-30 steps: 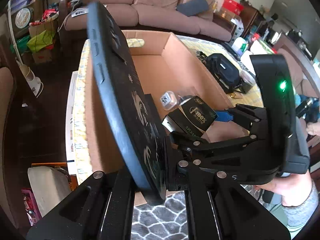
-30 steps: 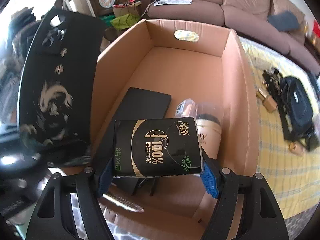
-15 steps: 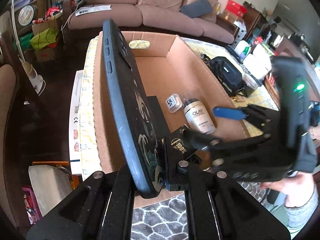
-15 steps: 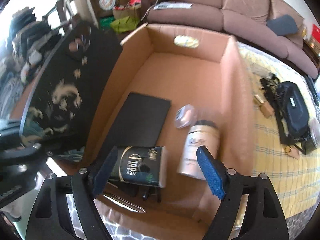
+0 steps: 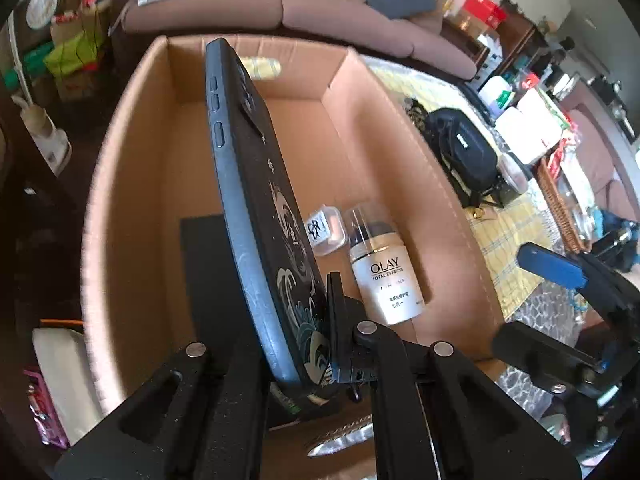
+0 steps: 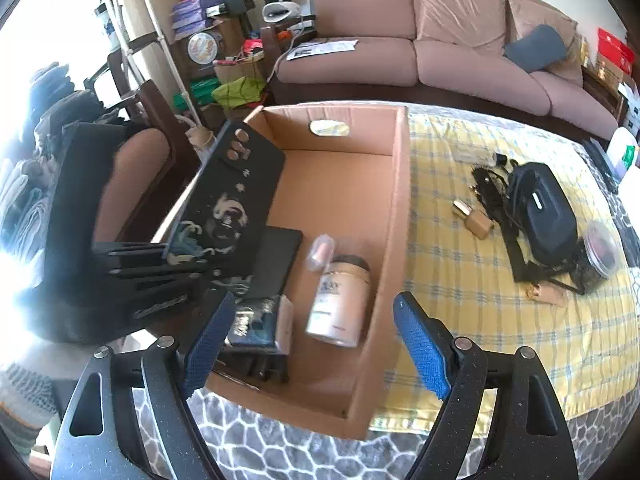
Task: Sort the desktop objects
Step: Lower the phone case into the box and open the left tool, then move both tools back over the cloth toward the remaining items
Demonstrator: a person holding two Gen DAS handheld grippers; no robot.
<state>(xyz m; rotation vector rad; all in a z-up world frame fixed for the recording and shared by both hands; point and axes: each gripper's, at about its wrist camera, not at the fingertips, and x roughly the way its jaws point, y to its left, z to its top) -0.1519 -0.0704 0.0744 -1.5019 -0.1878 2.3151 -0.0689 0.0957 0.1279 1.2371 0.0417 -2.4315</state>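
Observation:
My left gripper (image 5: 308, 344) is shut on a black phone case (image 5: 260, 208) with a wave print and holds it on edge over the open cardboard box (image 5: 132, 184). The case also shows in the right wrist view (image 6: 232, 204). My right gripper (image 6: 316, 344) is open and empty, raised above the near end of the box (image 6: 396, 248). In the box lie a white Olay bottle (image 6: 340, 300), a black tissue pack (image 6: 256, 324), a small clear case (image 6: 320, 252) and a flat black item (image 6: 276, 260).
On the yellow checked cloth (image 6: 460, 288) right of the box lie a black pouch (image 6: 544, 212), a small tan bottle (image 6: 474, 222), a black strap and a round clear container (image 6: 602, 250). A brown sofa (image 6: 420, 48) stands behind. A grey patterned mat lies at the near edge.
My right gripper opened, let the black tissue pack drop into the box, and pulled back and up. My left gripper moved the phone case further over the box.

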